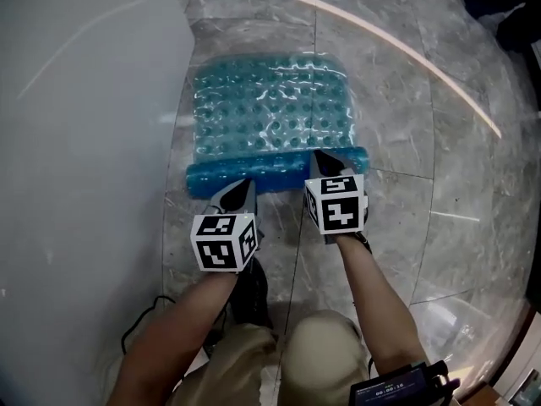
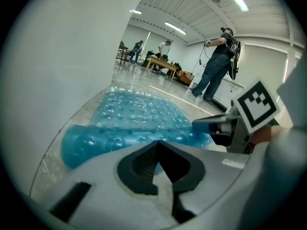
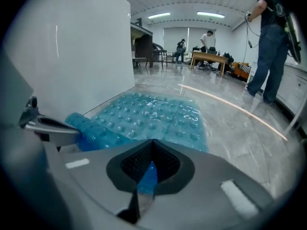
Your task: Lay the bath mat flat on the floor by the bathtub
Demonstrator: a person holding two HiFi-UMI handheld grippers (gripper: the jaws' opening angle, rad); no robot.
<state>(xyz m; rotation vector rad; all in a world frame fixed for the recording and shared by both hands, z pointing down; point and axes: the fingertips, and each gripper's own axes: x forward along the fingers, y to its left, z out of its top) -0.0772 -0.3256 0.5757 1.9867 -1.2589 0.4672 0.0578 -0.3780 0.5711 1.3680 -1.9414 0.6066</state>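
Observation:
A blue see-through bath mat (image 1: pixel 270 108) with bumps lies spread on the marble floor beside the white bathtub wall (image 1: pixel 84 125). Its near end is still a roll (image 1: pixel 270 176). My left gripper (image 1: pixel 244 186) is shut, its tip at the roll's near side. My right gripper (image 1: pixel 325 158) is shut too, its tip on top of the roll's right part. In the left gripper view the roll (image 2: pixel 100 140) lies just beyond the shut left gripper (image 2: pixel 157 143). In the right gripper view blue mat (image 3: pixel 153 114) shows past the shut right gripper (image 3: pixel 152 142); I cannot tell if it pinches any.
The tub wall (image 2: pixel 62 56) runs along the mat's left side. A black cable (image 1: pixel 139 332) lies on the floor near my legs. Dark objects (image 1: pixel 503 7) sit at the far right. A standing person (image 3: pixel 268 42) and a table (image 3: pixel 208 56) are far off.

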